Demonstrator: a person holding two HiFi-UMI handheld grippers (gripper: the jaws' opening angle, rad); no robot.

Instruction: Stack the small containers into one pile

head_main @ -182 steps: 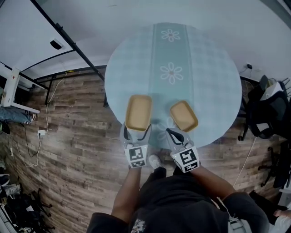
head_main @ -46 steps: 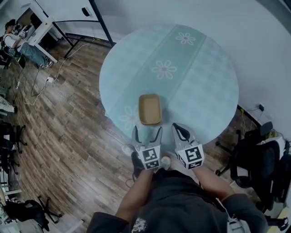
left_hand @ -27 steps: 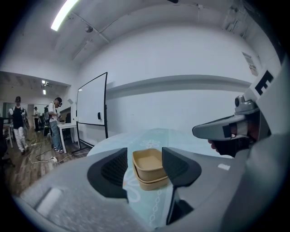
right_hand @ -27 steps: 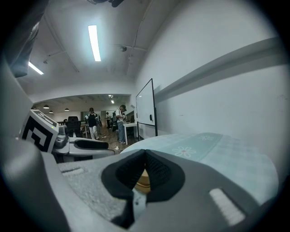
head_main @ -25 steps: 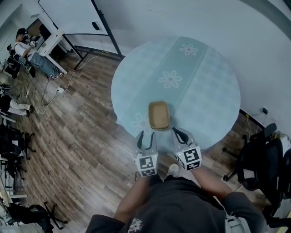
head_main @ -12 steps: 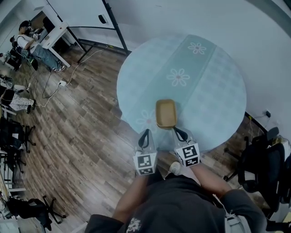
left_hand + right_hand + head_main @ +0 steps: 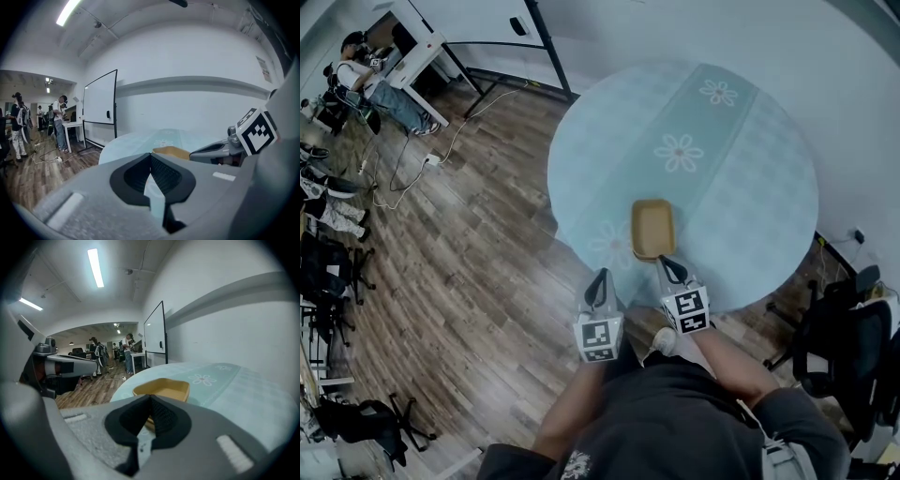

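The tan rectangular containers (image 7: 652, 228) stand nested as one pile near the front edge of the round table (image 7: 750, 178). The same pile of containers (image 7: 162, 390) shows just ahead of my right gripper's jaws, and the containers (image 7: 171, 151) peek over my left gripper's body. My left gripper (image 7: 599, 278) hangs off the table's front-left edge, over the floor, shut with nothing between its fingers. Right behind the pile, at the table's rim, my right gripper (image 7: 667, 266) is shut and empty too.
The table wears a pale blue checked cloth with a flowered runner (image 7: 680, 152). A whiteboard on a stand (image 7: 100, 110) and a white desk (image 7: 417, 42) with people stand at the left. A black office chair (image 7: 842, 328) sits at the right.
The left gripper's jaws have closed from part open. Both grippers have drawn back from the pile towards the table's front edge, and the head view has shifted.
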